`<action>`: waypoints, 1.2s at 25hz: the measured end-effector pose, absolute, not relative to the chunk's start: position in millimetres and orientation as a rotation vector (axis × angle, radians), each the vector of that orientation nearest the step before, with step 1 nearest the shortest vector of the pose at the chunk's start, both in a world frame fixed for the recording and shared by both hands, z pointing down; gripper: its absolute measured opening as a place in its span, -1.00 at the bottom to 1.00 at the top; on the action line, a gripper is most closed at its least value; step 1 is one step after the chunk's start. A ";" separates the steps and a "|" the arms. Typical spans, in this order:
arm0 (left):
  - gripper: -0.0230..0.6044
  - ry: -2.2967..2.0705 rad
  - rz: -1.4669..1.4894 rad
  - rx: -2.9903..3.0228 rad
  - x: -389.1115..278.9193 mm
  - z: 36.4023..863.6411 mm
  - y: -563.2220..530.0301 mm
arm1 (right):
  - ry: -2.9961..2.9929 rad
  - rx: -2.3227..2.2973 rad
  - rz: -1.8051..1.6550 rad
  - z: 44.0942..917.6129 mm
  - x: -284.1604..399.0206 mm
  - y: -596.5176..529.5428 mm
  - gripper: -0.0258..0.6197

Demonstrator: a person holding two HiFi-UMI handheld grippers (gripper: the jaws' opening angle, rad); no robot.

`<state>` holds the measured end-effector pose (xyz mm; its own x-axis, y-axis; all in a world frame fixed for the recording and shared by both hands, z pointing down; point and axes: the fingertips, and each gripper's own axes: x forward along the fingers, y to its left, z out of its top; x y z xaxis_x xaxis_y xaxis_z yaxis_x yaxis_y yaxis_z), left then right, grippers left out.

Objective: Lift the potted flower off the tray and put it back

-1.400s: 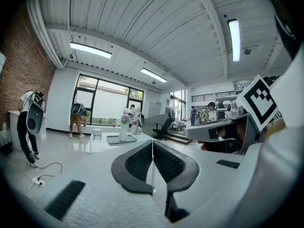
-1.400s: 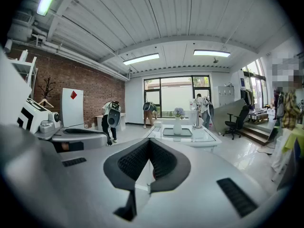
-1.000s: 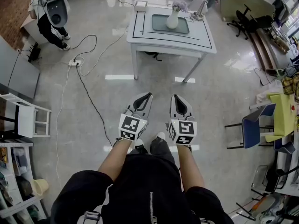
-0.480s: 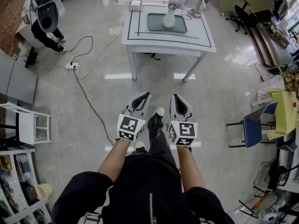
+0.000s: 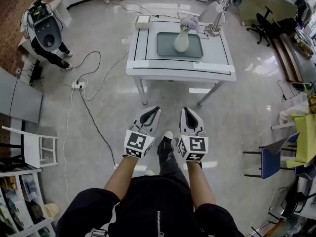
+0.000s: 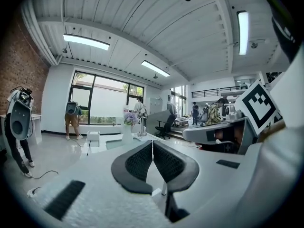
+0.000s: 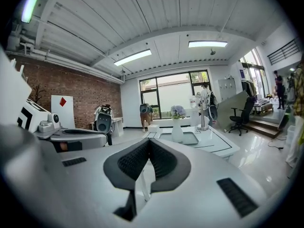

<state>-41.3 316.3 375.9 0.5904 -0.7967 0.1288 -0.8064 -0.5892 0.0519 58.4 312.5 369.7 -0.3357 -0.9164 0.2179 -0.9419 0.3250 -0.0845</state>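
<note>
- The potted flower [image 5: 181, 41], a white vase with pale purple blossoms, is standing upright on the grey tray [image 5: 165, 47].
- The tray is lying about in the middle of the white tabletop [image 5: 219, 53], inside a black line that is marked on it.
- A desk lamp [image 5: 216, 19] is standing at the far right corner of the tabletop, and a small white box [image 5: 142, 19] is sitting at the far left corner.
- The left gripper [image 5: 157, 109] and the right gripper [image 5: 183, 109] are hovering side by side above the floor, well apart from the table, and both are pointing towards it.
- The left gripper's fingers [image 6: 137, 163] are pressing together, and they are holding nothing.
- The right gripper's fingers [image 7: 164, 160] are also meeting fully, with nothing between them.
- The person's shoe [image 5: 168, 136] is showing on the floor between the two grippers.
- A power strip [image 5: 78, 84] with a black cable is lying on the floor at the left.
</note>
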 end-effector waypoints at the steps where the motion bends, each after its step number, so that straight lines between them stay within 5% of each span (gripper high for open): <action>1: -0.89 -1.376 0.145 2.702 -39.0 375.8 297.9 | -2.449 1.717 0.295 369.3 60.3 294.8 -0.90; 30: -0.89 -1.327 0.159 2.665 -20.9 383.7 -43.9 | -2.375 1.647 0.331 394.7 65.7 -26.5 -0.90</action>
<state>-20.9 -43.9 383.7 0.6008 -0.7820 0.1659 -0.7991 -0.5936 0.0954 65.7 -26.5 394.7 -0.3408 -0.8856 0.3156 -0.9382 0.3421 -0.0530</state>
